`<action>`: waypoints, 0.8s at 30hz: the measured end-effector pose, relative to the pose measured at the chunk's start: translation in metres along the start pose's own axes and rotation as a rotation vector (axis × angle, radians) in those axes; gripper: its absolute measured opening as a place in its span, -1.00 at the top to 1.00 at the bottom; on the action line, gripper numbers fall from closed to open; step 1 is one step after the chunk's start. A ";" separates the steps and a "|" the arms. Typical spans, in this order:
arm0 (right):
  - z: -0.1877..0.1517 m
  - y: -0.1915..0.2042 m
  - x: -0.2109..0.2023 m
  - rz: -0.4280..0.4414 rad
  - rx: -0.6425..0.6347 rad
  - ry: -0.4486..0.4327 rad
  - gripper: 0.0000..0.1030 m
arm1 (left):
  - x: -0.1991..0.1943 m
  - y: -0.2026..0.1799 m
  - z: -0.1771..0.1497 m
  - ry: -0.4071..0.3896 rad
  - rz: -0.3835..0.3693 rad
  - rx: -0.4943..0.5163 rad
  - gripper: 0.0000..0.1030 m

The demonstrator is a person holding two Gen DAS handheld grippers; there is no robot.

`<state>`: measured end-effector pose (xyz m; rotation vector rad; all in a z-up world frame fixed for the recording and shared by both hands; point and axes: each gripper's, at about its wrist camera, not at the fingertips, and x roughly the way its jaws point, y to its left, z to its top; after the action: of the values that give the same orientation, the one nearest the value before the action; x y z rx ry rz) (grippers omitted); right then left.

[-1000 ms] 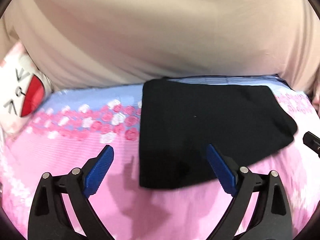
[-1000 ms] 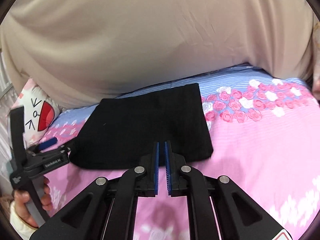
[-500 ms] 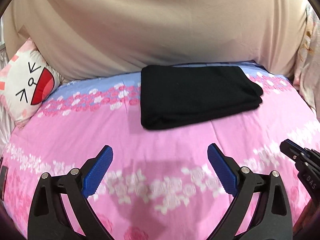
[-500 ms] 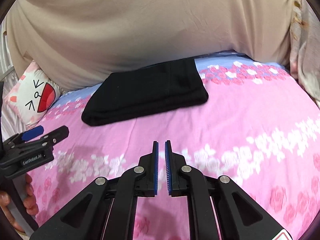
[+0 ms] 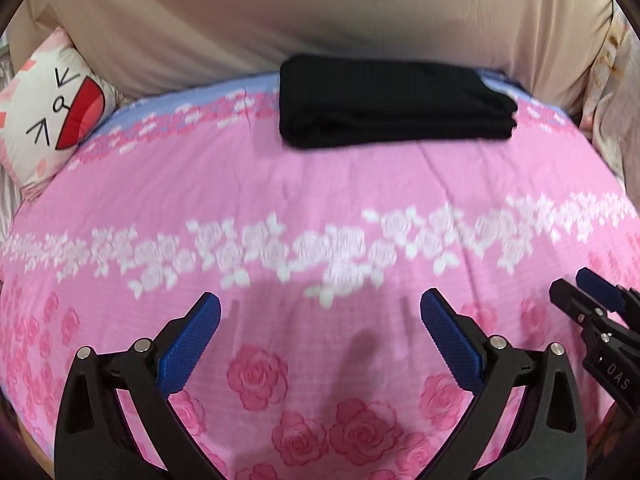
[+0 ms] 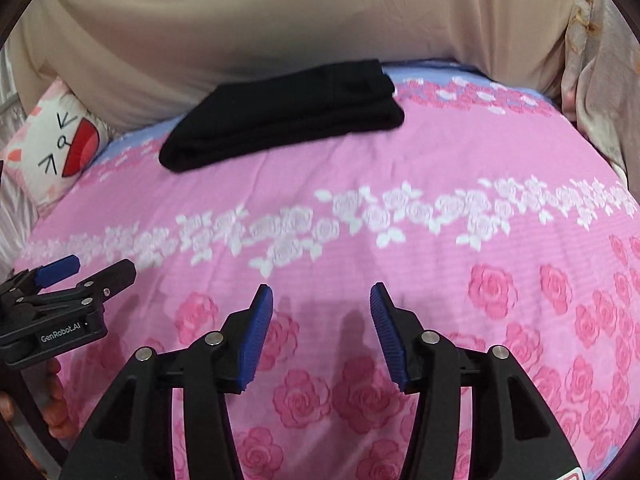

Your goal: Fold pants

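The black pants [image 5: 392, 104] lie folded into a flat rectangle at the far side of the pink rose-print bedspread [image 5: 320, 200]; they also show in the right wrist view [image 6: 284, 116]. My left gripper [image 5: 320, 312] is open and empty, low over the near part of the bed, far from the pants. My right gripper [image 6: 322, 300] is open and empty, also near the front. Each gripper shows at the edge of the other's view: the right one [image 5: 588, 300] and the left one [image 6: 84, 272].
A white cartoon-face pillow [image 5: 48, 108] lies at the far left. A beige cloth wall [image 5: 320, 12] rises behind the bed. A pale patterned curtain [image 6: 600, 72] hangs at the far right.
Both grippers have drawn back from the folded pants toward the near side of the bed. The right gripper's jaws went from shut to open. The pants stay in place.
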<state>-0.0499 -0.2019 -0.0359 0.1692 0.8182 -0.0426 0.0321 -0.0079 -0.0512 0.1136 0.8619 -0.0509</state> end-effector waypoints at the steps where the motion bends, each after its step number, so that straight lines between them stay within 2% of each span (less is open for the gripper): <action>1: -0.001 0.000 0.002 -0.009 0.003 0.010 0.03 | 0.005 0.000 -0.003 0.015 0.005 -0.001 -0.90; 4: 0.000 -0.003 0.008 -0.040 0.027 0.036 -0.20 | 0.013 0.001 -0.006 0.035 0.014 -0.008 -0.90; 8: 0.001 -0.005 0.012 -0.040 0.036 0.046 -0.21 | 0.011 0.002 -0.006 0.009 0.000 -0.014 -0.90; 13: 0.000 -0.004 0.012 -0.044 0.032 0.047 -0.22 | 0.013 -0.001 -0.006 0.016 -0.021 -0.003 -0.90; 15: 0.001 -0.002 0.013 -0.047 0.023 0.054 -0.34 | 0.019 -0.002 -0.005 0.047 -0.025 0.000 -0.91; 17: 0.002 0.006 0.017 -0.045 -0.023 0.078 -0.69 | 0.026 -0.002 -0.004 0.075 -0.034 -0.006 -0.91; 19: 0.001 0.019 0.024 -0.077 -0.094 0.115 -0.79 | 0.026 -0.003 -0.003 0.076 -0.030 -0.005 -0.91; 20: 0.001 0.025 0.025 -0.099 -0.118 0.115 -0.78 | 0.026 -0.003 -0.003 0.075 -0.028 -0.004 -0.91; 24: 0.000 0.018 0.024 -0.070 -0.090 0.116 -0.80 | 0.026 -0.004 -0.003 0.075 -0.028 -0.005 -0.91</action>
<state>-0.0311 -0.1831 -0.0511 0.0588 0.9397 -0.0620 0.0464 -0.0111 -0.0736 0.0992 0.9382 -0.0710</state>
